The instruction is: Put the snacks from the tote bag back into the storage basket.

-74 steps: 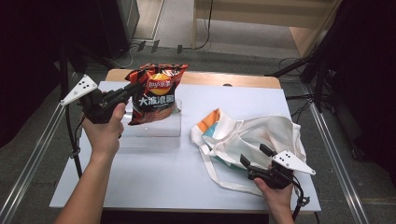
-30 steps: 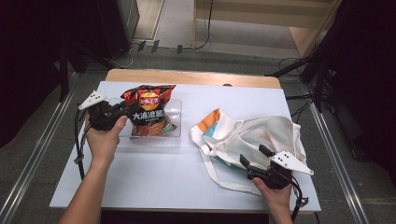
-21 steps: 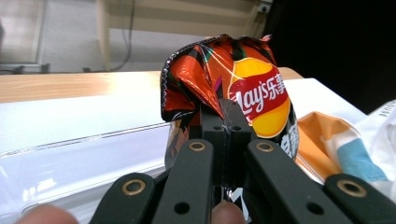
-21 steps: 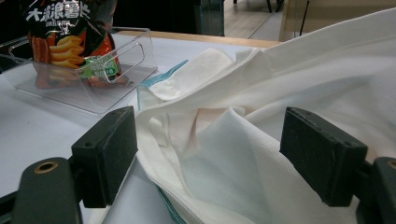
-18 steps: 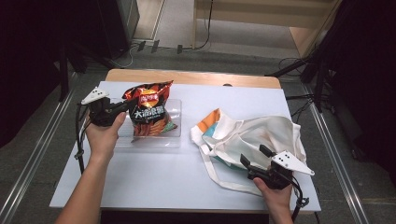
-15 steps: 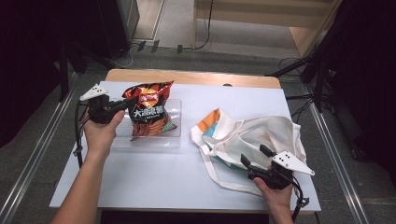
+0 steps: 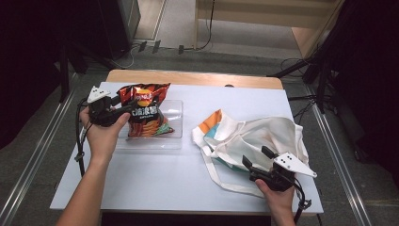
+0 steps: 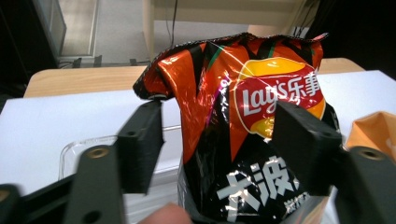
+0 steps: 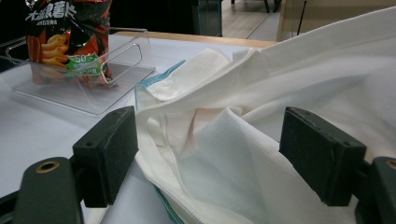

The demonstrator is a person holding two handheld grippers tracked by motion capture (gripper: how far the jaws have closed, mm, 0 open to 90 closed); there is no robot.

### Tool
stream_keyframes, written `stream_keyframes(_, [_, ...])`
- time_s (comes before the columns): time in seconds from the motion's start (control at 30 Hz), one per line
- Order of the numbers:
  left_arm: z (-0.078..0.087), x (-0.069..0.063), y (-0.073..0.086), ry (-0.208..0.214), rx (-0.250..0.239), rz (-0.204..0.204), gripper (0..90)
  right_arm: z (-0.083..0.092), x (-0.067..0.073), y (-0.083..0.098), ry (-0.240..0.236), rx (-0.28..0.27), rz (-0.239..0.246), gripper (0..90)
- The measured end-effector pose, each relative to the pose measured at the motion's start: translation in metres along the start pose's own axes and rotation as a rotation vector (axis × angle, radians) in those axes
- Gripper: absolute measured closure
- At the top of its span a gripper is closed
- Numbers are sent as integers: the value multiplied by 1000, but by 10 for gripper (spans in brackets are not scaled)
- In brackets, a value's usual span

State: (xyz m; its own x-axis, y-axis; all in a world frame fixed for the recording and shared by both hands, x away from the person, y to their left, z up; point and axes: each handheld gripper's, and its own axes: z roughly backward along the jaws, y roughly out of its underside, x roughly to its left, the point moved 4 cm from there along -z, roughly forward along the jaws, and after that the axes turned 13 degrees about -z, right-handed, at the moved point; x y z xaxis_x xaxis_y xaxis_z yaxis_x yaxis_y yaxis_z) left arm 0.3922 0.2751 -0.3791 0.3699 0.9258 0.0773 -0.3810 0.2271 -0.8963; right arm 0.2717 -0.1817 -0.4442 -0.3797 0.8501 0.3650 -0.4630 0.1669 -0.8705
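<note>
A red-and-black bag of crisps (image 7: 143, 115) stands upright in a clear plastic tray (image 7: 171, 127) at the table's left. My left gripper (image 7: 127, 108) sits at the bag's left side; its jaws have just been opening and now stand apart. In the left gripper view the bag (image 8: 243, 121) rises just beyond the spread jaws, and the pads do not press it. A white tote bag (image 7: 254, 134) lies crumpled at the right. My right gripper (image 7: 255, 156) rests at its near edge, open, with folds of the cloth (image 9: 243, 121) between its jaws.
The tote has an orange and teal patch (image 7: 214, 120) at its left end and a strap (image 7: 221, 181) trailing toward the front edge. The table's wooden far edge (image 7: 193, 77) lies behind the tray. Bare white tabletop (image 7: 155, 179) stretches between my two hands.
The left gripper brought the crisps bag down into the tray, then its jaws came apart and let the bag go. The right gripper and tote have not moved.
</note>
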Motion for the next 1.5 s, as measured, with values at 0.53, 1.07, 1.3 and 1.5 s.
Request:
stream_keyframes(0.53, [25,-13,31,-7,-60,15,371,0,0,-1,-6,-4,1,197])
stream_keyframes(1.07, [11,-33,58,10,46,-8,827,0,1,-1,-4,-5,6,198])
stream_keyframes(1.3, [5,-26,52,-18,44,7,765,0,1,0,-1,-3,7,198])
stream_keyframes(1.5, [8,-34,59,41,41,0,747,0,0,0,0,-1,5,199])
